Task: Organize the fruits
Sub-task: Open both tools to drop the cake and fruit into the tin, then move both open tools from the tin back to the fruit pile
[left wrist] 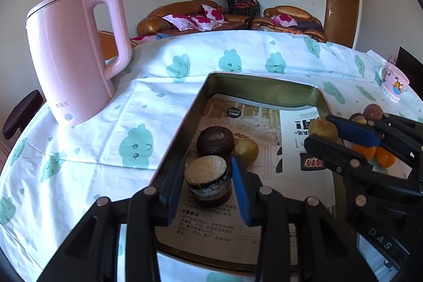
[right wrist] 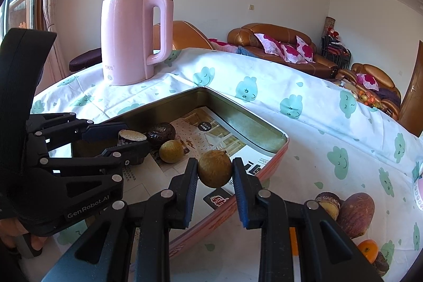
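Note:
A metal tin box (left wrist: 185,120) lined with printed paper lies on the table; it also shows in the right wrist view (right wrist: 253,120). My left gripper (left wrist: 207,177) is shut on a halved dark fruit (left wrist: 207,181), low inside the box. A whole dark fruit (left wrist: 214,141) and a yellow-brown round fruit (left wrist: 246,151) lie just behind it. My right gripper (right wrist: 214,171) is shut on a yellow-brown round fruit (right wrist: 214,169), above the box's right part. Outside the box to the right lie a halved dark fruit (right wrist: 327,204), a reddish-purple fruit (right wrist: 355,213) and an orange (right wrist: 368,250).
A pink electric kettle (left wrist: 71,57) stands on the cloud-patterned tablecloth (left wrist: 105,139) at the back left. A pink mug (left wrist: 394,85) stands at the far right. Sofas with pillows (left wrist: 185,20) and a wooden door (left wrist: 341,9) are behind the table.

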A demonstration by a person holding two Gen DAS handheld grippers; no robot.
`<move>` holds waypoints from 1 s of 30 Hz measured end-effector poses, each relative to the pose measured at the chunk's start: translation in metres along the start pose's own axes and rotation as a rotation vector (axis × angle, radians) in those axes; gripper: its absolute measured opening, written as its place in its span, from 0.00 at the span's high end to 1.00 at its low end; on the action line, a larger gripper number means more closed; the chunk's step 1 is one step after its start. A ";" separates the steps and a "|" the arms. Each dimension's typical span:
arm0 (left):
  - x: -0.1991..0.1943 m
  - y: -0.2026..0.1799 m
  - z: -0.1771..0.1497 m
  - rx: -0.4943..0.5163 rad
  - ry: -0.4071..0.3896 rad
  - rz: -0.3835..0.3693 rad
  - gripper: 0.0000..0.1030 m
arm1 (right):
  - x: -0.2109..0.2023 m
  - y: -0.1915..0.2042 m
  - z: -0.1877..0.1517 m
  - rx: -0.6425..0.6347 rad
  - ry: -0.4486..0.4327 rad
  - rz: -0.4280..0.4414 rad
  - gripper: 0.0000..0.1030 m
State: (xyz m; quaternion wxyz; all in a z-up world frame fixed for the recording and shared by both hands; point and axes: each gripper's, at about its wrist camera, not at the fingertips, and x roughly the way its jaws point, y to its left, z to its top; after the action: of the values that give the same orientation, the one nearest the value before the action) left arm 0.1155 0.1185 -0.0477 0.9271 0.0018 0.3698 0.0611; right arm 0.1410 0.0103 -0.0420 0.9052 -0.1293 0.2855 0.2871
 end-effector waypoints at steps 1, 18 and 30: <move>-0.001 0.000 0.000 0.001 -0.002 0.000 0.61 | 0.000 0.001 0.000 -0.004 0.000 -0.003 0.72; -0.016 -0.005 -0.001 0.031 -0.087 0.023 0.44 | -0.013 -0.009 -0.002 0.052 -0.065 -0.039 0.41; -0.022 -0.001 -0.002 0.014 -0.118 0.042 0.31 | -0.021 -0.011 -0.003 0.066 -0.102 -0.074 0.36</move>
State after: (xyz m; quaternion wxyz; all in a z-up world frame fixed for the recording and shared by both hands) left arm 0.0985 0.1148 -0.0347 0.9457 0.0196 0.3148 0.0778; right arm 0.1323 -0.0094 -0.0313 0.9324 -0.0949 0.2434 0.2499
